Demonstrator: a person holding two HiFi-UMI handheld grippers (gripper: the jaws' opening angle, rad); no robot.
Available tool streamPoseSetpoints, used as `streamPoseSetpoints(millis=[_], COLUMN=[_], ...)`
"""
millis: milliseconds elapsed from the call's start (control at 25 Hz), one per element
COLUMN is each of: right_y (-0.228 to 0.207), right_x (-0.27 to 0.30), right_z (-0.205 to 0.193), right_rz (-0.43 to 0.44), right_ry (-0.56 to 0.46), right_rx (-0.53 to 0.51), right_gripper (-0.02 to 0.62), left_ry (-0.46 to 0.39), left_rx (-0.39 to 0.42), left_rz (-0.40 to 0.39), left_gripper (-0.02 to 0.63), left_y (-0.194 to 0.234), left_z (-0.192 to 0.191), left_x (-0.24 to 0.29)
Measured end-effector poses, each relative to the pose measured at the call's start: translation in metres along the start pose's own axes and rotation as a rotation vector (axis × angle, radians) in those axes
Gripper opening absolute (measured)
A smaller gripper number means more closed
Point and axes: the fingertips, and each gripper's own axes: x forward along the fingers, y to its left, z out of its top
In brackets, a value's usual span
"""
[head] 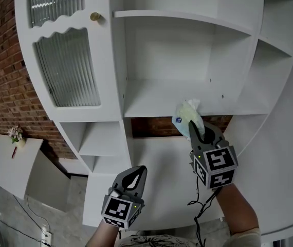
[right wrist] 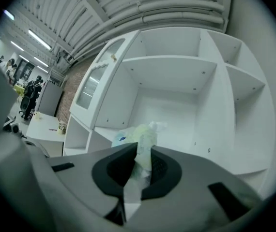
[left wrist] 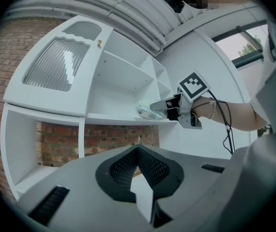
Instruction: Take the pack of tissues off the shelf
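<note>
The pack of tissues [head: 184,115] is being pinched by the right tongs [head: 198,130] at the front edge of the shelf [head: 151,104]. Lifting it clear is judged as remaining. The left tongs [head: 138,172] are being held low, pressed together and empty.

White shelf unit [head: 113,76], rounded outline, open compartments. Top left: door [head: 67,66] with ribbed glass and a brass knob [head: 95,17]. The big centre bay has an upper board [head: 187,18] and a lower board [head: 151,101]. Only item is the pack [head: 186,118], at the lower board's front edge, right of centre and partly overhanging; can't tell if it's resting on the board or just clear of it. Under that board the back is open to brick wall [head: 154,126]. Small bays [head: 97,138] at lower left and narrow bays [head: 276,71] on the right.
</note>
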Motion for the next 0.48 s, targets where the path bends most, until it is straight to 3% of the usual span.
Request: streamPoseSetpoints(millis=[480], right_y=[0.057], right_x=[-0.062], right_z=[-0.109], right_rz=[0.074], right_ry=[-0.017], right_rx=[0.107], right_gripper=[0.015], left_ry=[0.021], left_rx=[-0.012], left_rz=[0.006], left_gripper=[0.014], left_y=[-0.016], left_z=[-0.012], left_x=[-0.022])
